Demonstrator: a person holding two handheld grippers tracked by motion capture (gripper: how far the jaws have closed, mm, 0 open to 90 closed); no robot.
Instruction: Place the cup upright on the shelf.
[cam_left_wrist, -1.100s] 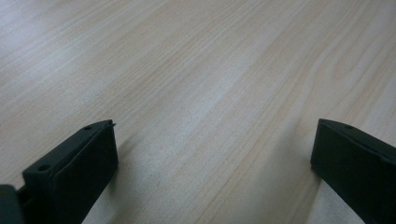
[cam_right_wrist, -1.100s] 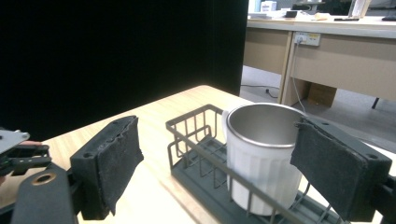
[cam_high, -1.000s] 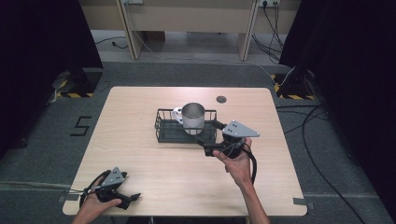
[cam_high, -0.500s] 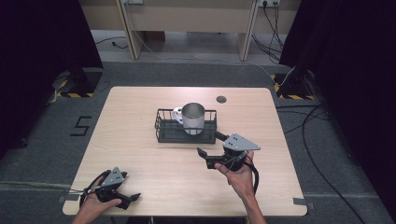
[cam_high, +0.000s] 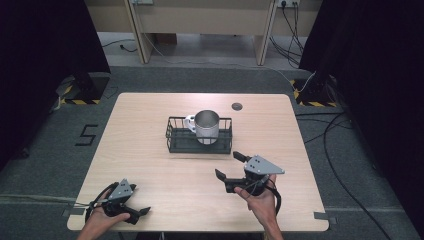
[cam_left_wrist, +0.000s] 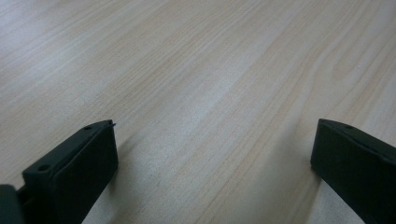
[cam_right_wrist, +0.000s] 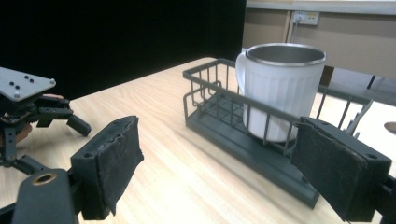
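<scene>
- Ahead of the right gripper (cam_high: 234, 166), past its spread jaws, sits the wire basket (cam_high: 175, 142) w/ the mug (cam_high: 207, 125) standing upright inside it.
- R gripper: jaws wide apart, nothing between the pads, gripping nothing; held above the table (cam_high: 150, 175), clear of the basket, on the person's side of it.
- Right gripper view: both padded fingers (cam_right_wrist: 122, 156) frame the basket (cam_right_wrist: 261, 158); mug (cam_right_wrist: 280, 88) is white outside, metal rim and inside, handle turned toward the far-left side of that view.
- Mug sits towards the basket's middle, base hidden behind the wire wall.
- Right hand (cam_high: 260, 200) wraps the gripper body from below; grey three-cornered plate on top; cable loops under the wrist.
- Off to the R gripper's left, well apart, near the table's near-left corner: left gripper (cam_high: 142, 212) in the left hand (cam_high: 100, 217), low over the wood.
- L gripper: jaws also released, wide gap, bare table (cam_left_wrist: 210, 93) between them; whether the tips touch the wood I can't tell.
- Beyond the basket, far side from the R gripper: small dark round disc (cam_high: 237, 106) in the tabletop.
</scene>
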